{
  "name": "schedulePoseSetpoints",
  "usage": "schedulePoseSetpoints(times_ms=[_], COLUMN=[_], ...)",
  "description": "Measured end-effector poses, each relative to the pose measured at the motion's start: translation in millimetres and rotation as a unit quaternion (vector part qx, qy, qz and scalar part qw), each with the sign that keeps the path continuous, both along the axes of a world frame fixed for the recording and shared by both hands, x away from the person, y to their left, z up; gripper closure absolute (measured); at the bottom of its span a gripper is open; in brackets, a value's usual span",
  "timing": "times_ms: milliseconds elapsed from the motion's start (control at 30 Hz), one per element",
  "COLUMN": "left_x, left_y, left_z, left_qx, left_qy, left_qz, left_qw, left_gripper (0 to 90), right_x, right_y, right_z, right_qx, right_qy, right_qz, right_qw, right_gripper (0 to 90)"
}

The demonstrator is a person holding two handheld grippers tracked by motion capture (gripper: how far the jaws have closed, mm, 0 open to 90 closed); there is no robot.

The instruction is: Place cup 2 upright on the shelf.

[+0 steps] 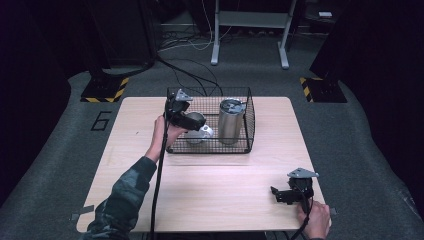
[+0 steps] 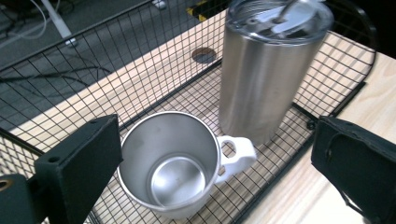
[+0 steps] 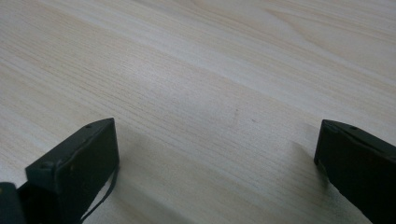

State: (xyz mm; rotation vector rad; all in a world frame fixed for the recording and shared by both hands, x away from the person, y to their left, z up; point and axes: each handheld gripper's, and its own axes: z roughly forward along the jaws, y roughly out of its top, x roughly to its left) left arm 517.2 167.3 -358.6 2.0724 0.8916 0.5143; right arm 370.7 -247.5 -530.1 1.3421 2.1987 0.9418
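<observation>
Two steel vessels stand in the wire basket (image 1: 247, 125) at the far middle of the table (image 1: 210, 190): a mug (image 2: 175, 163) at the basket's left end and a tall lidded tumbler (image 2: 266, 70) to its right. The mug is upright and empty, mouth up, its white handle (image 2: 236, 156) turned toward the tumbler and lying close to its base; whether they touch I cannot tell.

The left gripper (image 1: 192, 122) hangs over the basket's left end with its jaws spread wide. In the left gripper view the mug sits between and below them, nearer the left jaw, which stands just beside the rim, while the right jaw is out over the basket's near wall and the bare table beyond it. Nothing is pinched yet.

The likely trouble is that right jaw. If the gripper drops as it stands, the jaw could land on the wire wall or outside it, and closing would then clamp mesh with the mug or drag the basket. A grip across the whole round body may also slip on smooth steel and tip the mug against the tumbler, which looks tall enough to topple. A bite on the rim or the handle seems safer, once the gripper is shifted farther in.

The right gripper (image 1: 280, 195) rests at the table's near right corner, jaws apart over bare wood, holding nothing.
</observation>
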Motion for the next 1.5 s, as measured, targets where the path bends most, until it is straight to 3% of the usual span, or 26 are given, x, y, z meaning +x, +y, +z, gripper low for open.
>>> schedulePoseSetpoints(times_ms=[133,333,800,1067,1200,1433,1500], left_x=[-16.2,-32.3,-82.3,-113.9,-125.3,-143.4,-148.4], left_y=[6.5,19.6,67.3,101.6,121.3,144.3,147.9], left_z=[2.4,1.7,-7.9,-39.6,-63.4,-103.1,-115.0], left_qx=[-0.003,0.004,-0.007,0.0,-0.004,-0.013,-0.003], left_qy=[-0.011,-0.006,-0.03,-0.017,-0.001,0.029,0.035], left_qz=[-0.005,-0.007,0.014,0.029,0.055,0.094,0.105], left_qw=[0.9999,0.9999,0.9994,0.9994,0.9985,0.9951,0.9938], left_gripper=[2.5,1.2,0.1,0.0,0.0,0.0,0.0], right_x=[0.0,0.0,0.0,0.0,0.0,0.2,0.4], right_y=[0.0,0.0,0.1,0.1,0.1,0.0,0.2], right_z=[0.0,0.0,0.0,0.0,0.2,-0.1,-0.2], right_qx=[0.0,0.0,0.0,0.0,0.0,-0.006,-0.006], right_qy=[0.0,0.0,0.0,0.0,0.0,-0.003,-0.004], right_qz=[0.0,0.0,0.0,0.0,0.0,-0.002,-0.003], right_qw=[1.0,1.0,1.0,1.0,1.0,1.0,1.0], right_gripper=[0.0,0.0,0.0,0.0,0.0,0.0,0.0])
